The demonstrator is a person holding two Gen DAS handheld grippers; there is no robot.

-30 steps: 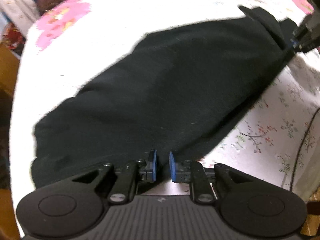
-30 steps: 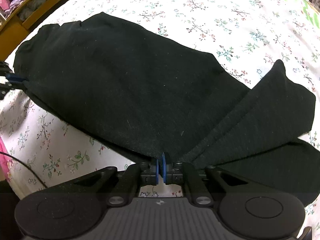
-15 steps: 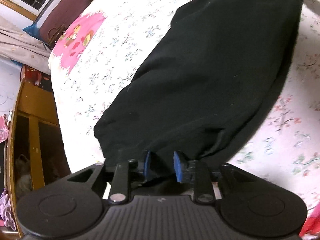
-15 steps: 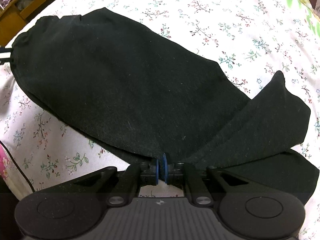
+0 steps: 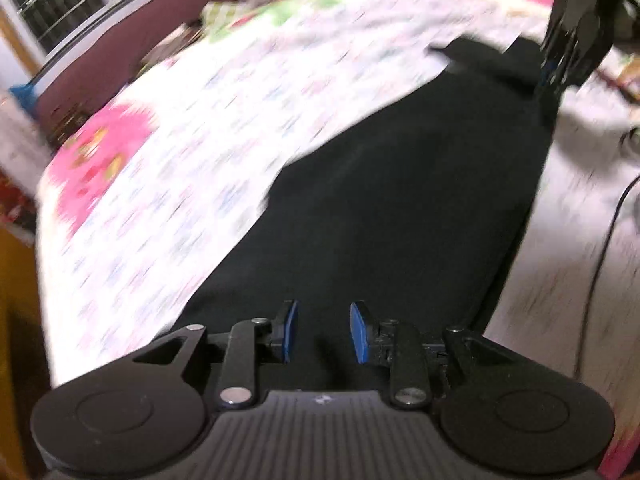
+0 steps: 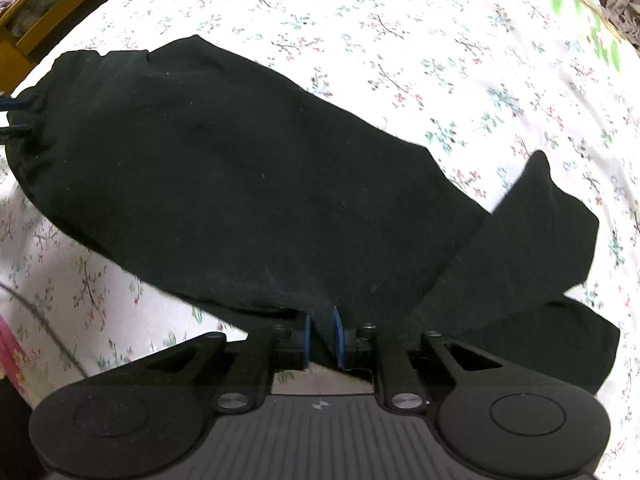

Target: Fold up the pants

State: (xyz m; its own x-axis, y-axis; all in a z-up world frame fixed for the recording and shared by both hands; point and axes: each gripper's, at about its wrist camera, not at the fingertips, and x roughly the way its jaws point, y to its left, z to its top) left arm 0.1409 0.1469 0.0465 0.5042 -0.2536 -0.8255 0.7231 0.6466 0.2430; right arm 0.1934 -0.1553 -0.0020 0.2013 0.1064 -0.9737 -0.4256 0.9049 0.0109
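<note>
— Black pants (image 6: 248,200)? Spread flat on floral bed (image 6: 460,40).
— Left tool (image 5: 324,332)? Parted, empty, above cloth.
— Right tool (image 6: 320,338)? Opening slightly, pants edge between pads.

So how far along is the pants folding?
Done: black pants lie halved lengthwise on the floral sheet. In hand: right gripper, jaws opening, fabric edge between them; left gripper open at the other end. Left: straighten the skewed leg end, then probably fold crosswise.
</note>
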